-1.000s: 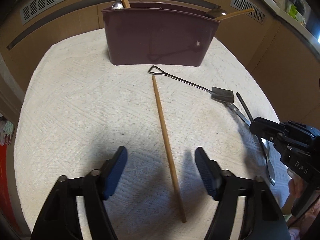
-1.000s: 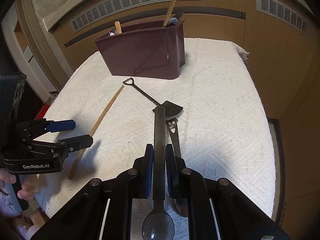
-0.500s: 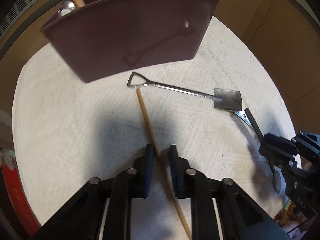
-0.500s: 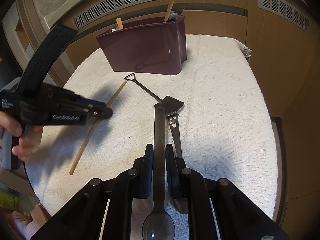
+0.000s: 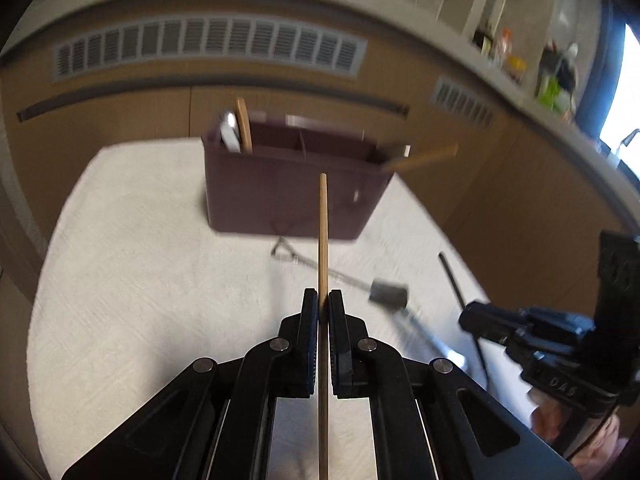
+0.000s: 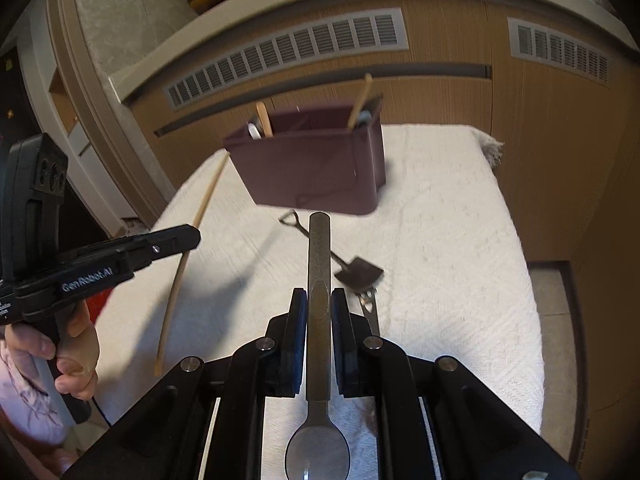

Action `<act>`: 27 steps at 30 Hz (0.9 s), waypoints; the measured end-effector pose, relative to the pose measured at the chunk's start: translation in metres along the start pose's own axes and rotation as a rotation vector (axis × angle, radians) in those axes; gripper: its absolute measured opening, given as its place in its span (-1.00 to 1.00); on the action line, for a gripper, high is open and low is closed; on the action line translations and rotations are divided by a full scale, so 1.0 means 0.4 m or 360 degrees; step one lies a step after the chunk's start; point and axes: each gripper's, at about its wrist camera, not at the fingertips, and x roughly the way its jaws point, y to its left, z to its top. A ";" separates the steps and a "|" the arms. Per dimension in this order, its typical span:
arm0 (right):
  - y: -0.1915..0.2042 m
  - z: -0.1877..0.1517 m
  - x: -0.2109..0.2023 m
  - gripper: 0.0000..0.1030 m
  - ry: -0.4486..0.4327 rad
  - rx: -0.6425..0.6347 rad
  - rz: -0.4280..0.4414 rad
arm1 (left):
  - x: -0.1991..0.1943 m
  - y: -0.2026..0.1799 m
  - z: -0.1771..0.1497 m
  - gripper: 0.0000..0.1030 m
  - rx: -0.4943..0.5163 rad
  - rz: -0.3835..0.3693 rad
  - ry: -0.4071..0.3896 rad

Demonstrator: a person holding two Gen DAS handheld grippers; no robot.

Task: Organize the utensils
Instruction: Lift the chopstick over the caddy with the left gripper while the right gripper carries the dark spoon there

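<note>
Left gripper (image 5: 319, 307) clenched on chopstick (image 5: 322, 236), now lifted off cloth (image 5: 120, 280). Right view only: right gripper (image 6: 319, 300) clamping spoon (image 6: 319, 280) as before.

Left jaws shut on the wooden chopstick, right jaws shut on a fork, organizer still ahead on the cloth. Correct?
Not quite. The right gripper holds a spoon, bowl toward the camera, as the right wrist view shows. The left gripper does clamp the chopstick; the organizer stands ahead.

Your tabletop (image 6: 460, 240) w/ white cloth: maroon caddy (image 6: 316, 168) at 12 o'clock, shovel-shaped utensil (image 6: 348, 264) at ctr, fork (image 6: 370, 308) just beside it at 5.
</note>
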 end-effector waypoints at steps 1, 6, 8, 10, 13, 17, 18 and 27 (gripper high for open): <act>0.005 0.016 -0.015 -0.80 -0.0034 -0.0005 0.0010 | -0.027 0.007 0.034 -0.91 0.0011 -0.0017 -0.0052; 0.055 0.195 -0.138 -0.80 -0.0388 -0.0140 -0.0070 | -0.166 -0.041 0.223 -0.90 0.0080 -0.0107 -0.0447; 0.074 0.279 -0.175 -0.80 -0.0543 -0.0180 -0.0097 | -0.208 -0.055 0.297 -0.90 0.0126 -0.0118 -0.0619; 0.086 0.351 -0.188 -0.80 -0.0672 -0.0198 -0.0141 | -0.224 -0.054 0.359 -0.90 0.0156 -0.0081 -0.0765; 0.091 0.424 -0.167 -0.80 -0.0737 -0.0183 -0.0141 | -0.192 -0.040 0.420 -0.90 0.0149 -0.0076 -0.0853; 0.089 0.479 -0.097 -0.80 -0.0745 -0.0173 -0.0190 | -0.146 0.013 0.464 -0.90 0.0113 -0.0050 -0.0879; 0.091 0.488 -0.074 -0.80 -0.0733 -0.0171 -0.0200 | -0.121 0.026 0.475 -0.90 0.0103 -0.0039 -0.0873; 0.075 0.515 0.088 -0.80 -0.0669 -0.0164 -0.0313 | 0.059 0.107 0.470 -0.90 0.0002 -0.0007 -0.0802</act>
